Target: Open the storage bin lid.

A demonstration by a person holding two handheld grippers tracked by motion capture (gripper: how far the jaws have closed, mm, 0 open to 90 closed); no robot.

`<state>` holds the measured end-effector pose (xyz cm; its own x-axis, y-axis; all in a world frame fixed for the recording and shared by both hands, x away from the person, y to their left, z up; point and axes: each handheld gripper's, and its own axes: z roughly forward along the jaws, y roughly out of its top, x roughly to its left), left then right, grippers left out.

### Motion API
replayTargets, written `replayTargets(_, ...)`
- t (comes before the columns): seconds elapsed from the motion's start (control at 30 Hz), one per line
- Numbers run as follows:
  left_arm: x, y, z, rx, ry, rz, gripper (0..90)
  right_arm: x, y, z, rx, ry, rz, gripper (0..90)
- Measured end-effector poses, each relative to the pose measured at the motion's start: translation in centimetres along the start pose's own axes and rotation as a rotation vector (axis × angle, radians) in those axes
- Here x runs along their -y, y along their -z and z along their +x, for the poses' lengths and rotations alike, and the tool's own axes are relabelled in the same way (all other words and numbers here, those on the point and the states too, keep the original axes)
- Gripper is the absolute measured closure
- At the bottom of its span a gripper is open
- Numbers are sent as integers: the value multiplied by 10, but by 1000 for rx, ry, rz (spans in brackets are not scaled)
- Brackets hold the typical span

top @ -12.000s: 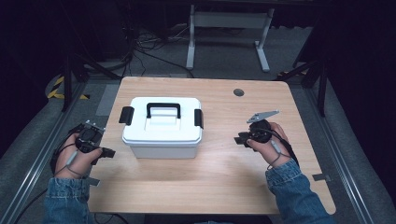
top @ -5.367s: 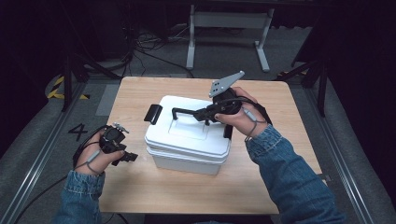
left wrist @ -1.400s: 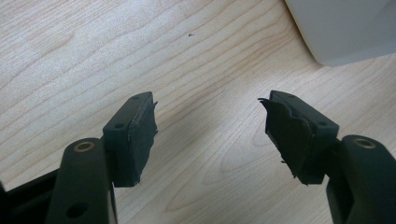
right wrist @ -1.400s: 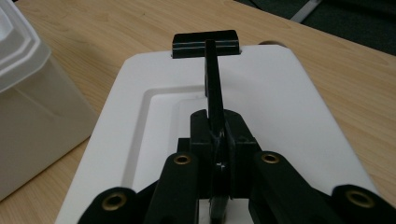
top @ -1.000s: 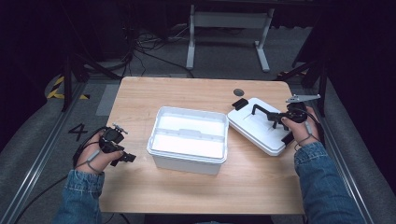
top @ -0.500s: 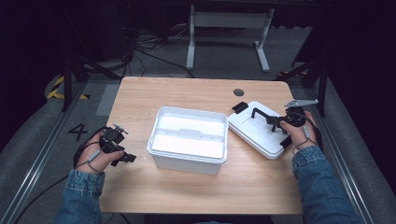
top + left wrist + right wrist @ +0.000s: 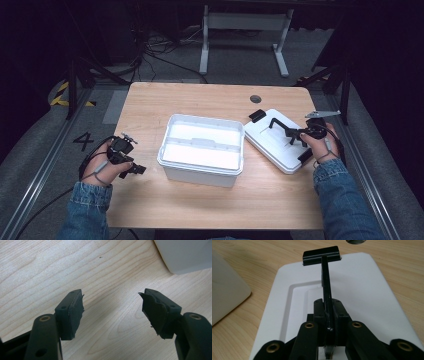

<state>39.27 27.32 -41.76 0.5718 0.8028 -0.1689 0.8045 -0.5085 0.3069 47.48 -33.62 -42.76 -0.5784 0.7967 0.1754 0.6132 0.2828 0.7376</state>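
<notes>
Bench [image 7: 200,210] seen from above, read left to right: at the left edge we find the left claw [image 7: 131,167], its jaws spread wide over bare wood with nothing between them, as the left gripper view confirms [image 7: 112,312]. At centre stands the open white box [image 7: 201,150]. Just to its right, we see the white lid [image 7: 281,142] lying flat on the bench, near the right edge. The right claw [image 7: 299,137] is clamped on the lid's upright black handle [image 7: 327,292].
</notes>
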Motion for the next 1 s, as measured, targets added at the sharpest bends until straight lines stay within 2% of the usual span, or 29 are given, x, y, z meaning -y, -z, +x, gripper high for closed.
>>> replayTargets(0.43,1,0,0,-4,-1,-1,342,8,-6,-3,-5,-24,30,838)
replayTargets(0.6,0,0,1,-4,-1,2,341,9,-6,-5,-1,-36,22,822)
replayTargets(0.73,0,0,0,-1,1,3,340,9,-3,-7,21,-40,6,754)
replayTargets(0.83,0,0,0,2,2,6,340,9,0,-8,55,-34,-23,659)
replayTargets(1.0,-2,-1,-1,3,-1,7,340,6,9,-5,80,-17,-53,611)
